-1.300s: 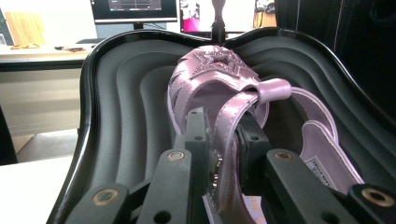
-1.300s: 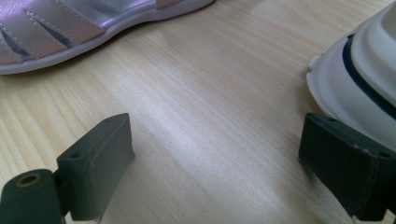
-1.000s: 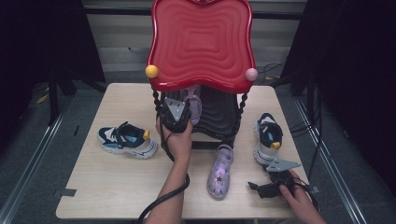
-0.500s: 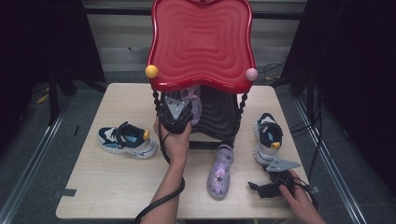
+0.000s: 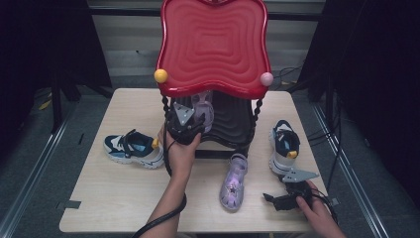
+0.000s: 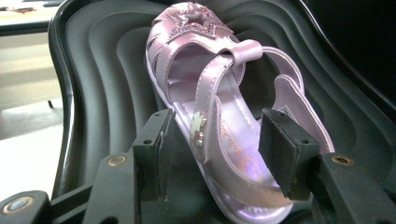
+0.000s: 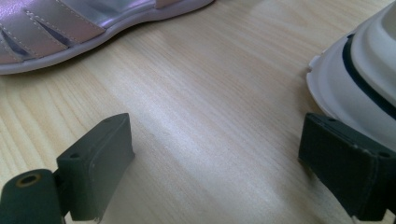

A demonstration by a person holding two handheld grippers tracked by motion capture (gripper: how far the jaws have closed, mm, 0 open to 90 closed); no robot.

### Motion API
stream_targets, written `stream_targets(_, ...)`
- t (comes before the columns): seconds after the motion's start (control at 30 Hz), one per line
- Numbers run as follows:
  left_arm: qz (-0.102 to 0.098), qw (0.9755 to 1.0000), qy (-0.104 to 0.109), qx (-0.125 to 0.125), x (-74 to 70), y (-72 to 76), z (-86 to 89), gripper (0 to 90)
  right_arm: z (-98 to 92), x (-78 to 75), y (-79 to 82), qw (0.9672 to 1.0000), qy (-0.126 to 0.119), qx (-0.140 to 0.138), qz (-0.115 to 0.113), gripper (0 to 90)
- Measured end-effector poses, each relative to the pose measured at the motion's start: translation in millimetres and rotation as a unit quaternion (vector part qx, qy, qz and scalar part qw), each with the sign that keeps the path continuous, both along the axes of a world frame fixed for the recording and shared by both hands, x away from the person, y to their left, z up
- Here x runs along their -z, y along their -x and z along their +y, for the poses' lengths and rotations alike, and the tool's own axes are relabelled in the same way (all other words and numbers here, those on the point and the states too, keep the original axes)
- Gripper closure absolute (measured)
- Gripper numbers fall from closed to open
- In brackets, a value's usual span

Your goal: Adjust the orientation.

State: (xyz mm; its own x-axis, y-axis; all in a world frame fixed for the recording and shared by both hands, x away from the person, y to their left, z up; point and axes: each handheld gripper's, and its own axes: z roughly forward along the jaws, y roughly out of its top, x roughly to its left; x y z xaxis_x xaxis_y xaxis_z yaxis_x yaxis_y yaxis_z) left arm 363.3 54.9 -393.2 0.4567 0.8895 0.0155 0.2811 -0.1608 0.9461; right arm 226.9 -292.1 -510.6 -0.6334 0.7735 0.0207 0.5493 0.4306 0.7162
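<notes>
The left hand-held gripper (image 6: 212, 154), jaws just opening, straddles without pressing the light, soft-strapped sandal (image 6: 219, 107) on the far shelf (image 6: 102, 70); its stiffer sole gives the surest hold.

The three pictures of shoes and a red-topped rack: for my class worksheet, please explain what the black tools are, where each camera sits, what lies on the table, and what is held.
A person holds a clamp tool in each hand. One camera looks down from above; one rides on each tool.

The left gripper reaches into the black shelf under the red top. Its fingers have just been opening, straddling the lilac sandal there without pressing.

The right gripper rests open on the table. Also there: a second lilac sandal and two blue-and-white sneakers.
</notes>
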Motion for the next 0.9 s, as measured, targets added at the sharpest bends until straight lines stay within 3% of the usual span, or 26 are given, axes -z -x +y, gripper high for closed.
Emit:
stream_targets(0.4, 0.027, 0.9987, -0.005, 0.043, -19.0, 14.5, 7.5, 38.7, 0.0, 0.0, 0.0, 1.0000, 0.000, 0.000, 0.000, 9.3)
stream_targets(0.5, 0.043, 0.9972, -0.010, 0.061, -20.8, 18.5, 9.3, 38.1, 0.1, 0.0, 0.1, 1.0000, 0.000, 0.001, 0.001, 9.4)
stream_targets(0.7, 0.061, 0.9944, 0.008, 0.086, -21.5, 27.8, 16.0, 35.3, 0.1, 0.0, 0.1, 1.0000, 0.000, 0.001, 0.001, 9.3)
stream_targets(0.77, 0.069, 0.9928, -0.001, 0.098, -21.6, 30.7, 19.1, 33.9, 0.1, -0.1, 0.1, 1.0000, 0.000, 0.001, 0.000, 9.3)
stream_targets(0.9, 0.080, 0.9905, 0.002, 0.112, -19.5, 37.4, 24.8, 32.1, 0.2, -0.1, 0.2, 1.0000, 0.000, 0.002, 0.001, 9.3)
